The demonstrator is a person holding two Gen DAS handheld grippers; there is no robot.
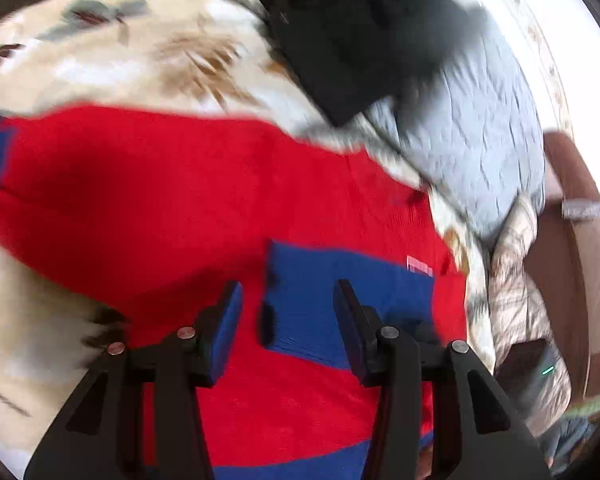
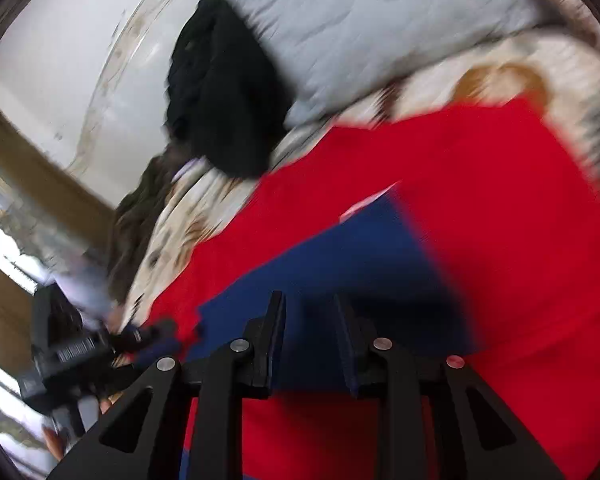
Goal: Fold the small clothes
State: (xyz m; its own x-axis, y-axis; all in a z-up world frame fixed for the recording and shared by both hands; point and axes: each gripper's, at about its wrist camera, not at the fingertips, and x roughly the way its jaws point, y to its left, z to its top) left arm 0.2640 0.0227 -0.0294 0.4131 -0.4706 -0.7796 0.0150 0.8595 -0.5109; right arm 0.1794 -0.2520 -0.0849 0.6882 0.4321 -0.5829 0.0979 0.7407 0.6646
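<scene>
The left tongs (image 1: 288,312) stand partly apart with nothing between the pads; they hang above the red garment (image 1: 180,184), over its blue pocket patch (image 1: 340,292), and grip nothing. The right tongs (image 2: 310,324) are parted by a narrower gap, also released, with only the blue panel (image 2: 340,256) of the same red garment (image 2: 480,184) showing in the gap below them; whether the tips brush the cloth cannot be told through the blur. The garment lies spread flat on the bed, on a cream blanket (image 1: 140,52) with a leaf print. Beyond it sits a black piece of clothing (image 2: 220,92) against a pale grey quilted pillow (image 2: 380,20). In the right wrist view the left tongs (image 2: 156,334) appear at the lower left, at the garment's edge.
</scene>
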